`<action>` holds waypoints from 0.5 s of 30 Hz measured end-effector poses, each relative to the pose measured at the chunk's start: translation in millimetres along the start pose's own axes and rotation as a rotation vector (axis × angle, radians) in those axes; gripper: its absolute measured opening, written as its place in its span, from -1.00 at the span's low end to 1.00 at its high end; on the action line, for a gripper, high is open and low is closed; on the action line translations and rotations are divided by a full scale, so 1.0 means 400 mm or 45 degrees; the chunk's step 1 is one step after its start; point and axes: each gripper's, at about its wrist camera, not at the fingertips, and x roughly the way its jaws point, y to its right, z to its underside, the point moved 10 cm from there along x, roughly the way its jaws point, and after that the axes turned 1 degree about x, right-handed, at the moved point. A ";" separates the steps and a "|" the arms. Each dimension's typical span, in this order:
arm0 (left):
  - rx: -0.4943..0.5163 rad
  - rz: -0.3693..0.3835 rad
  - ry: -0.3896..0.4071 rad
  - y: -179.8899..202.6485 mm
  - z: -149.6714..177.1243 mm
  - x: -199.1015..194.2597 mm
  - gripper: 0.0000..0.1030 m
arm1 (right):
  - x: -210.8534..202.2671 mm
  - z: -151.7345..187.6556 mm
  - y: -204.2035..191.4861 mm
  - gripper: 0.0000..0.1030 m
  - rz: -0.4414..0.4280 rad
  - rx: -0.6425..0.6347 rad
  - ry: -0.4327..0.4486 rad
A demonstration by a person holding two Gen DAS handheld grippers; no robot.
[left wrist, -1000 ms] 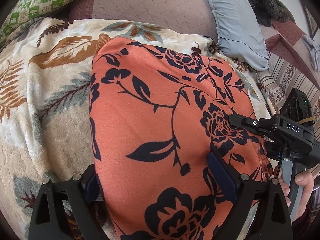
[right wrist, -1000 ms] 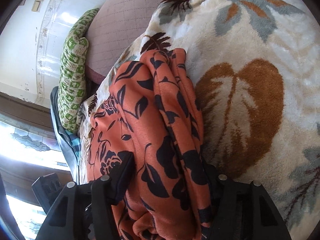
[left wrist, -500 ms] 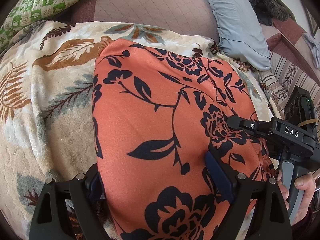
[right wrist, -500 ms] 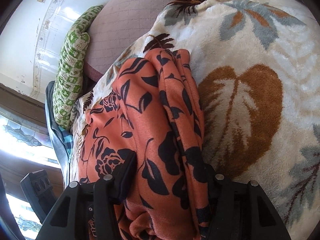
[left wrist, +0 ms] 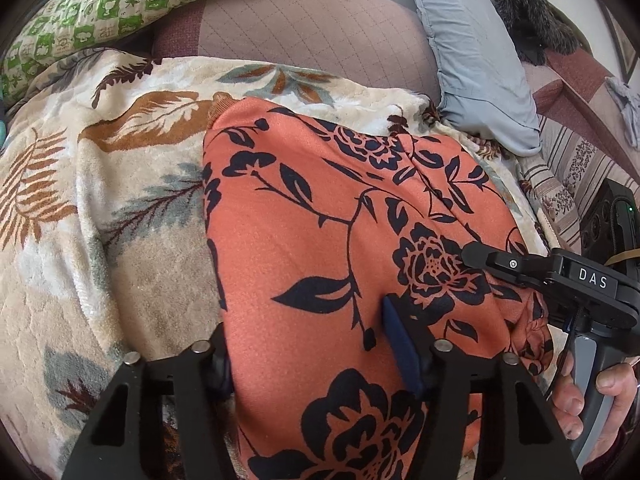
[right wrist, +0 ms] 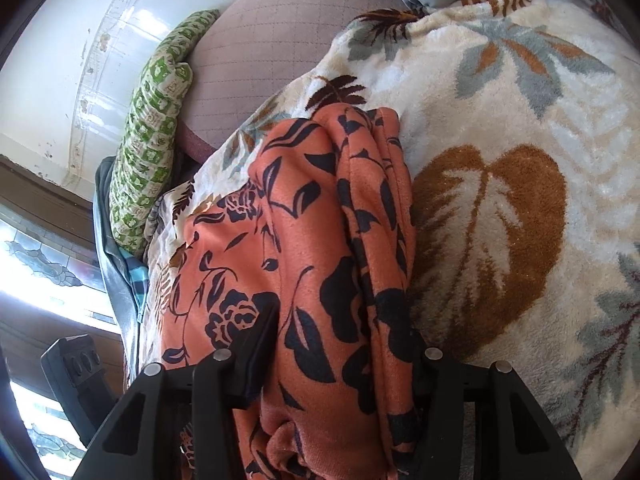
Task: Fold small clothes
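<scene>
An orange garment with a black flower print (left wrist: pixel 320 232) lies folded on a cream leaf-patterned blanket (left wrist: pixel 80 208). My left gripper (left wrist: pixel 312 344) is shut on the garment's near edge, cloth running between its fingers. My right gripper (right wrist: pixel 340 344) is shut on a bunched edge of the same garment (right wrist: pixel 320 240); it also shows at the right of the left wrist view (left wrist: pixel 472 256), resting on the cloth, with the person's hand on its handle. The garment's far end lies flat on the blanket.
A green patterned pillow (left wrist: pixel 120 4) and a mauve quilted cushion (left wrist: pixel 304 28) lie behind the blanket. A pale blue pillow (left wrist: pixel 472 56) and a dark furry item (left wrist: pixel 528 32) sit at the back right. A striped cover (left wrist: pixel 568 168) lies to the right.
Both grippers have drawn back a little with the garment held, so more blanket and cushion show beyond it. Both grips are unchanged.
</scene>
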 end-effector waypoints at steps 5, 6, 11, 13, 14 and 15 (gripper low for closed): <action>-0.018 0.022 0.044 0.001 -0.020 -0.031 -0.17 | -0.028 -0.003 -0.034 -0.15 -0.014 -0.005 0.039; -0.020 0.023 0.048 -0.001 -0.023 -0.038 -0.18 | -0.033 -0.002 -0.042 -0.16 -0.020 -0.004 0.047; -0.032 0.008 0.096 -0.021 -0.054 -0.107 -0.19 | -0.050 0.005 -0.105 -0.17 -0.080 -0.019 0.066; -0.035 -0.009 0.127 -0.038 -0.070 -0.146 -0.20 | -0.055 0.008 -0.140 -0.17 -0.109 -0.039 0.073; -0.035 -0.021 0.142 -0.048 -0.076 -0.165 -0.20 | -0.057 0.010 -0.159 -0.17 -0.129 -0.042 0.076; -0.036 -0.034 0.157 -0.061 -0.081 -0.184 -0.20 | -0.057 0.011 -0.178 -0.17 -0.155 -0.042 0.077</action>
